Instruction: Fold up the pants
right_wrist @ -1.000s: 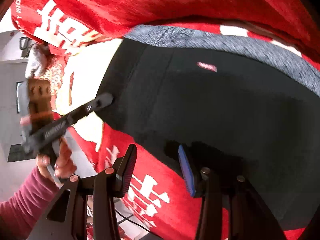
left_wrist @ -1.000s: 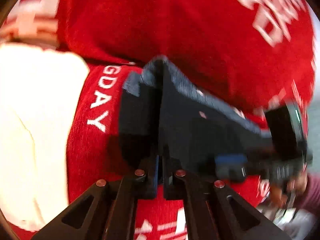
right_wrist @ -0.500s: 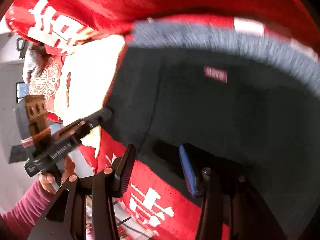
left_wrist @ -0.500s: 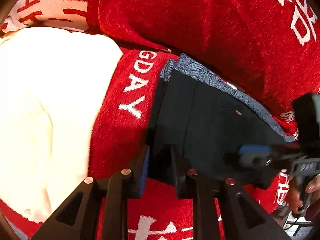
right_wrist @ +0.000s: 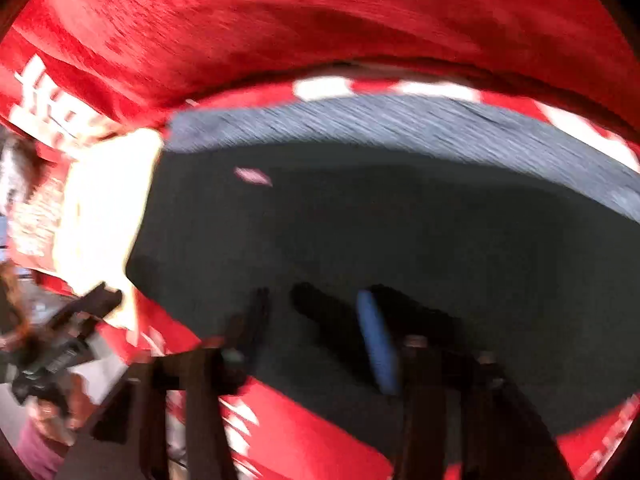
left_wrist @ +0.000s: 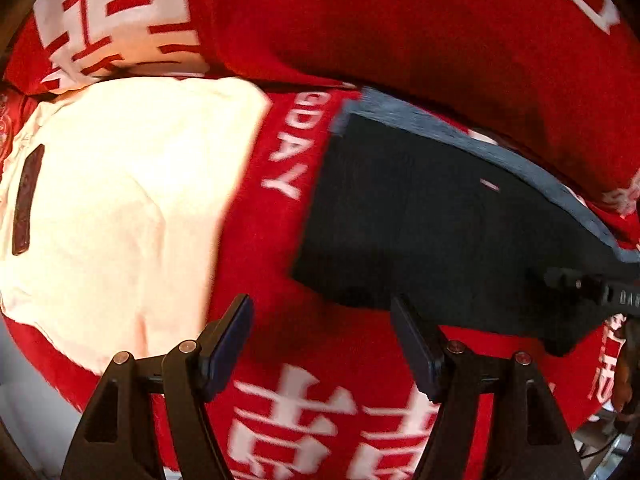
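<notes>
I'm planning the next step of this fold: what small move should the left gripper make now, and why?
Probably draw the left gripper back clear of the dark pants. Its fingers stand wide apart with nothing between them, and the pants lie flat on the red blanket, so the grip looks finished.

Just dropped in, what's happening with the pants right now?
The dark pants lie folded on the red blanket, gray waistband along the far edge. The left gripper is open just short of their near left corner, holding nothing. The right gripper is open over the near edge, blurred by motion. A white garment lies to the left.
</notes>
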The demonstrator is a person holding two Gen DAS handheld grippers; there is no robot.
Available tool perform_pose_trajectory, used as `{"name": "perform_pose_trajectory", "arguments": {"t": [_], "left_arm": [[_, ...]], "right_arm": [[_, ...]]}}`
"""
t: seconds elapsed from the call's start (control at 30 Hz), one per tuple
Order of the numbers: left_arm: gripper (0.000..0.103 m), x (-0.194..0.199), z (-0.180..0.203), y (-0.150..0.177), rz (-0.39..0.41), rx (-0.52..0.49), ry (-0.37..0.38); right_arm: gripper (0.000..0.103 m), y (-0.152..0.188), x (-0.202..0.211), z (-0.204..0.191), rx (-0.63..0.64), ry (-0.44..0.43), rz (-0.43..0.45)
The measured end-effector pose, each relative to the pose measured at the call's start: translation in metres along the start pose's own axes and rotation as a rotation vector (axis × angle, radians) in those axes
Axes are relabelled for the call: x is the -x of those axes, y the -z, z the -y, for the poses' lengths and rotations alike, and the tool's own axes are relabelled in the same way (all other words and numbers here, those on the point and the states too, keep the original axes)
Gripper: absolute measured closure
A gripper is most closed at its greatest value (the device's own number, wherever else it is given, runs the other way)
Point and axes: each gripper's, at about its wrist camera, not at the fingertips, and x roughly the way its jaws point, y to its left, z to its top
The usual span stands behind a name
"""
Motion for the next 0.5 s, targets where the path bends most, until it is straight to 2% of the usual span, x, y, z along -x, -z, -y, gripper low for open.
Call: {"name": "perform_pose_trajectory", "arguments": {"t": [0.1, 0.3, 0.5], "left_arm": [[0.031, 0.005, 0.036, 0.005, -0.035, -0.033, 0.002], [0.031, 0.005, 0.111, 0.010, -0.063, -0.132, 0.004], [0.031, 0.012, 0.185, 0.028, -0.083, -0.247, -0.006]], "right_arm": [[0.034, 0.029, 0.024, 0.026, -0.036, -0.041, -0.005], [0.032, 0.086, 0.058, 0.095, -0.195, -0.081, -0.007], [0.032, 0.133, 0.071, 0.150, -0.316, -0.106, -0.002]]}}
